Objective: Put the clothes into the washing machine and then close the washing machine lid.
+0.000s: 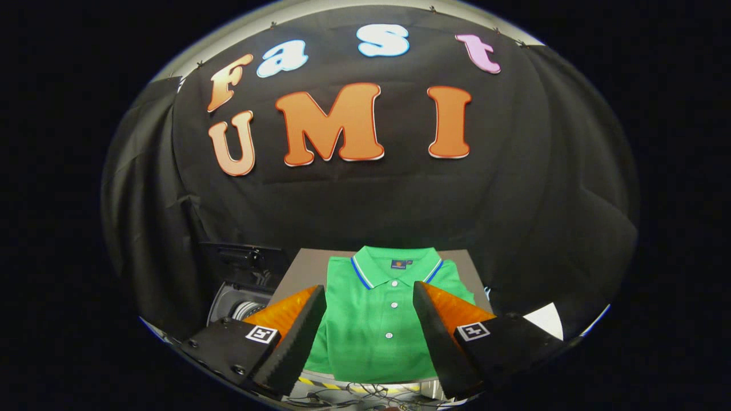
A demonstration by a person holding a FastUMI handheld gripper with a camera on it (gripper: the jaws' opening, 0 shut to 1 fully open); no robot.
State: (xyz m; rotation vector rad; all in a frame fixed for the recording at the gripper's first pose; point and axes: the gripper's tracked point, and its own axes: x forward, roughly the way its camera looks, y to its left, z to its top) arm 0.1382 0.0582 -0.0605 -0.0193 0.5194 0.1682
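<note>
A folded green polo shirt (380, 311) with a blue-and-white trimmed collar and white buttons lies flat on a grey table (305, 265). My gripper (370, 297) hovers above its near half, open, with the shirt's button placket showing in the wide gap between the two fingers. Neither finger touches the cloth as far as I can tell. To the left of the table, beyond the left finger, stands the washing machine (243, 285) with its dark lid (243, 257) raised and the round drum opening visible below it.
Black cloth walls close in the booth behind and on both sides. Loose cables (365, 391) and a strip of yellow-black tape lie below the table's near edge. A white patch (545, 319) shows low on the right past the right finger.
</note>
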